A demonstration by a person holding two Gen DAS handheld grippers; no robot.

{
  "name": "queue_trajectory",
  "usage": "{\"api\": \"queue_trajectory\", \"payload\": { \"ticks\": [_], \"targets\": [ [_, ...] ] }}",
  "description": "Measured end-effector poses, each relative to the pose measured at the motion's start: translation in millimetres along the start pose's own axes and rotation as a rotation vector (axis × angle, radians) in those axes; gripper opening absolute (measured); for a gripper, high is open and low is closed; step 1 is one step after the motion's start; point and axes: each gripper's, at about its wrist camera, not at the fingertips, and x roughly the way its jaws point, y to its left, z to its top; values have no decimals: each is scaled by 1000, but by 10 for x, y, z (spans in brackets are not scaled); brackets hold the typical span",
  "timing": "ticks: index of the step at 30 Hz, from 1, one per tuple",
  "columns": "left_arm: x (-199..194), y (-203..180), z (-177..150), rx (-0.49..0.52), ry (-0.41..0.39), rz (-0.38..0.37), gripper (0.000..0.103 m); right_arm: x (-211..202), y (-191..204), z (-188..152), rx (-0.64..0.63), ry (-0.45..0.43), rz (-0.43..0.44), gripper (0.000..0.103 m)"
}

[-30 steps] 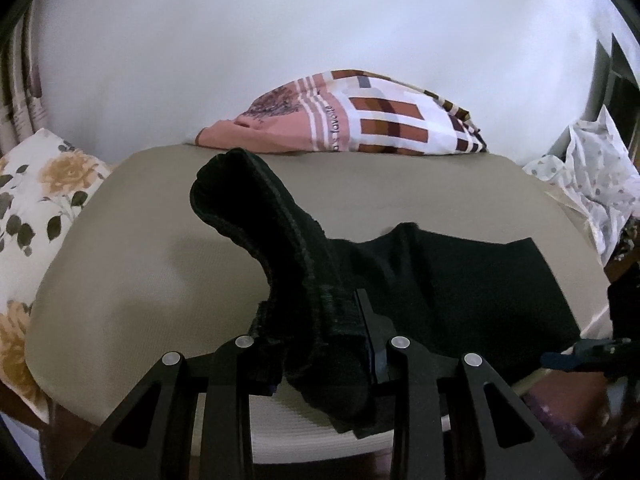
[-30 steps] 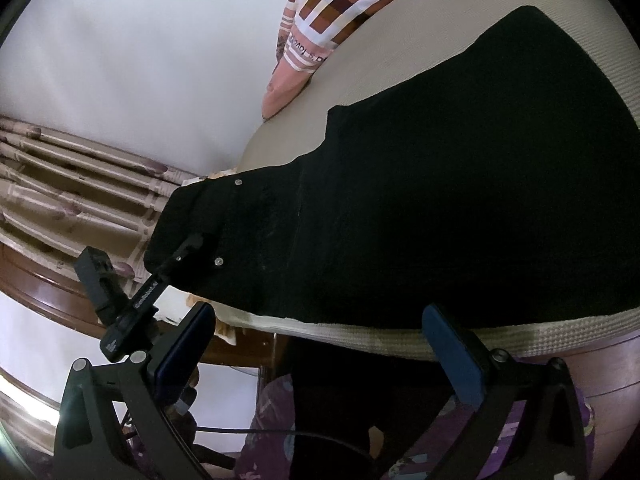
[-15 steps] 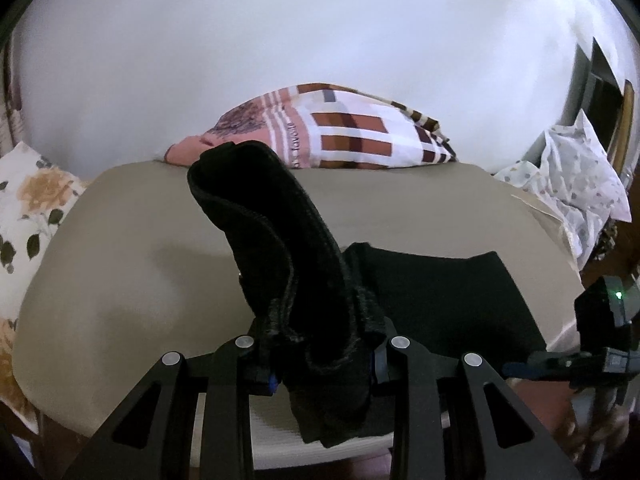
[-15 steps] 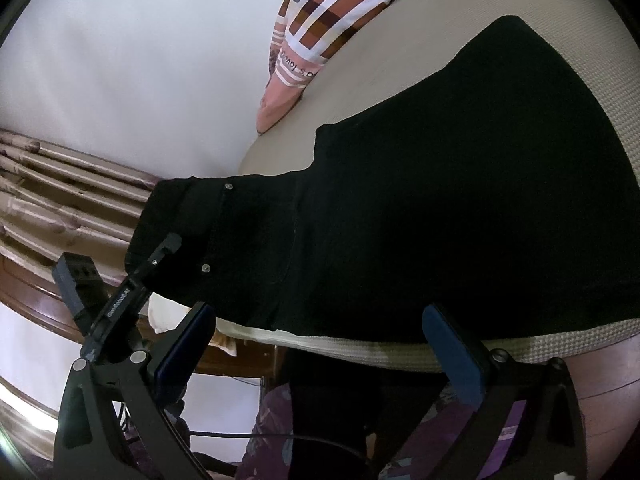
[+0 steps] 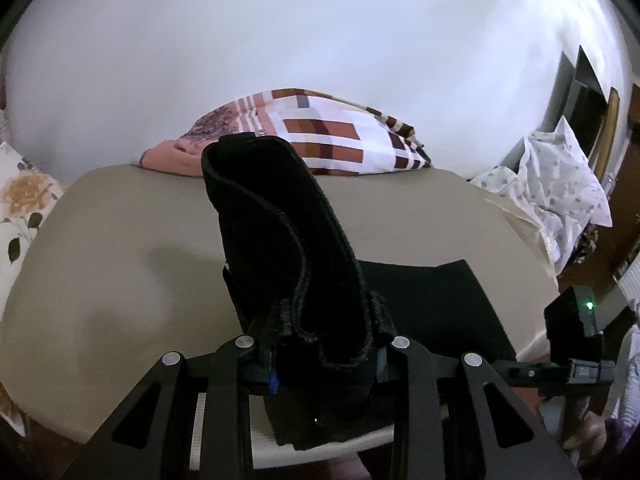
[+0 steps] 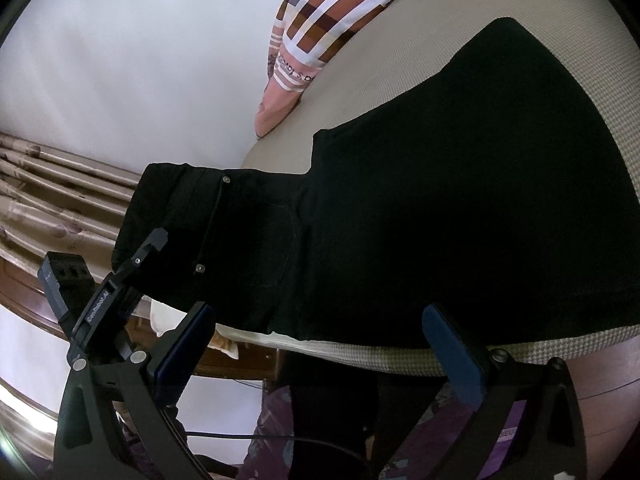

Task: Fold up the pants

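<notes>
Black pants (image 6: 440, 208) lie on a beige bed (image 5: 120, 264), their legs flat toward the right. My left gripper (image 5: 324, 356) is shut on the waistband end of the pants (image 5: 280, 220) and holds it lifted off the bed, so the cloth stands up in front of the camera. In the right wrist view the left gripper (image 6: 132, 264) shows at the lifted waist end. My right gripper (image 6: 320, 344) is open and empty, just off the bed's near edge below the pants. It also shows in the left wrist view (image 5: 576, 344).
A pink, white and brown checked blanket (image 5: 320, 140) lies at the far edge of the bed by the white wall. A floral pillow (image 5: 20, 200) is at the left, a white dotted cloth (image 5: 560, 184) at the right. A curtain (image 6: 60, 192) hangs beyond the bed.
My left gripper has raised the waistband end higher and carried it toward the legs. The right gripper has stayed open near the bed's edge.
</notes>
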Motion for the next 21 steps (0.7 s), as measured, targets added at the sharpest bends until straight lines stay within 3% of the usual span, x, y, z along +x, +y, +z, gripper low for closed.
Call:
{"api": "queue_trajectory", "payload": {
  "ticks": [11,21],
  "targets": [
    [39,-378,125,50,-1,-69,31,-300,-149,165,53,-84,18,103],
    [318,-815,273,65,55,-169,31,-719,-311,373,96,-179,26,103]
  ]
}}
